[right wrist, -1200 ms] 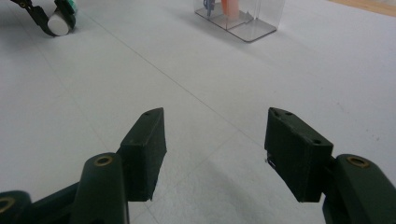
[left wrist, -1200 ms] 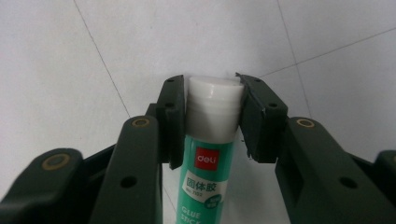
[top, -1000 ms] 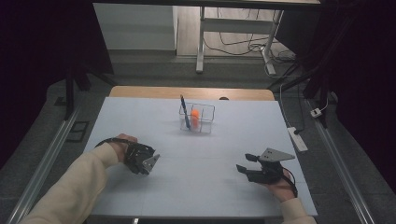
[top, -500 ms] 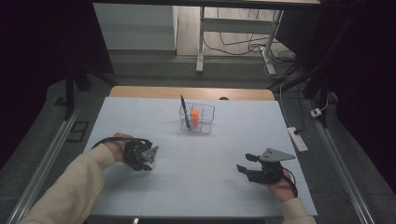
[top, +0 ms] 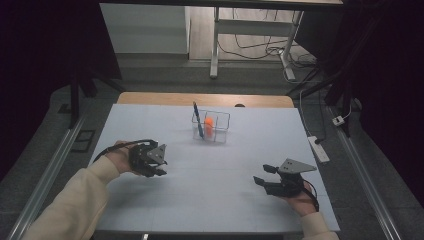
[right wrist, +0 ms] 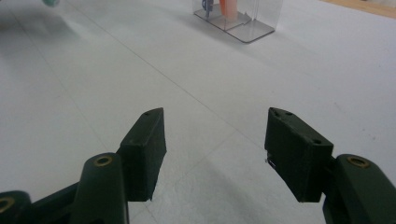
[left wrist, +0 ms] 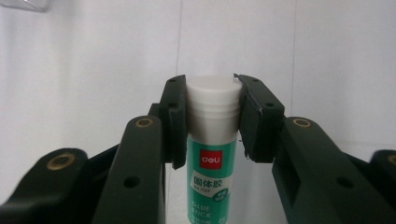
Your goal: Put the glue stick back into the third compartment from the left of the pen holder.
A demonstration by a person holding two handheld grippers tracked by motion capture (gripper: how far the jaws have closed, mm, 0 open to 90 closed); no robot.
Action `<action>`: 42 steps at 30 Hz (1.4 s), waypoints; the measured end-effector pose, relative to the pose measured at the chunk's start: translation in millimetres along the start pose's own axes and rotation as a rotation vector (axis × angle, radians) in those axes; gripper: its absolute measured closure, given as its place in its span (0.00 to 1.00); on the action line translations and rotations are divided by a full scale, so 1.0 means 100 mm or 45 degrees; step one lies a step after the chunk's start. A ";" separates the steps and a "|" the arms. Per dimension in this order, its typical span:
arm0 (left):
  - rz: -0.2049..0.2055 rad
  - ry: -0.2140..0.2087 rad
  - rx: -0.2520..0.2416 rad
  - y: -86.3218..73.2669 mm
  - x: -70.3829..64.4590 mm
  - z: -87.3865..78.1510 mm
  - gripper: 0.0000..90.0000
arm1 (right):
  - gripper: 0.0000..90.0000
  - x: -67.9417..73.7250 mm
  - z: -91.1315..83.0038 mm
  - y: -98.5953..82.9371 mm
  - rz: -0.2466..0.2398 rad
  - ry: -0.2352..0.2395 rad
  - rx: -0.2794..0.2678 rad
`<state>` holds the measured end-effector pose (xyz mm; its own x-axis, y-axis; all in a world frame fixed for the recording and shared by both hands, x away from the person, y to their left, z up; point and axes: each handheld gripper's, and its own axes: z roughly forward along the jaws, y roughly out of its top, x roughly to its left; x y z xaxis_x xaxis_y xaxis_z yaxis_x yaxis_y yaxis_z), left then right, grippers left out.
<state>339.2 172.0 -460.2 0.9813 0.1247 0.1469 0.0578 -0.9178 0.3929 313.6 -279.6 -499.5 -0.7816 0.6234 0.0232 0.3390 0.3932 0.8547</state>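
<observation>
On the left side of the surface [top: 150, 125], the left tongs [top: 159, 167] are clamped on a glue stick [left wrist: 211, 140]. In the left gripper view the two black jaws press on the white cap from both sides, and the green body with the label hangs below them. The white sheet behind looks a little away, so I judge the glue stick is lifted and not resting, but I cannot tell it for sure.

Further to the middle, at the far part of the surface, stands a clear plastic organizer [top: 211, 127] with several compartments. A blue pen [top: 198, 120] leans in its left compartment and an orange object [top: 209, 122] stands beside it; I cannot tell what the orange object is. The organizer is well apart from both tongs.

On the right, the right tongs [top: 260, 182] have their jaws apart and hold nothing; they hang low over the bare surface.

The step in hand seems to be the carrying of the glue stick toward the organizer. The next move calls for bringing the left tongs forward and to the right, keeping the stick upright, lowering it into a free compartment without hitting the thin wall or the pen, and opening the jaws only then
</observation>
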 end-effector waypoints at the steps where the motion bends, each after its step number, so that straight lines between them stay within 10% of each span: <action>1: -0.010 0.004 -0.019 0.00 -0.01 -0.01 0.72 | 0.42 0.00 0.00 0.00 -0.001 -0.002 -0.001; 42: -0.431 0.144 -0.540 0.10 -0.05 -0.23 0.72 | 0.42 -0.04 -0.04 -0.02 -0.008 -0.053 -0.019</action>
<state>330.2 170.8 -436.7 0.8937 0.4472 0.0362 0.2645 -0.5903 0.7627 313.7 -286.1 -499.4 -0.7612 0.6485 -0.0038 0.3256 0.3872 0.8626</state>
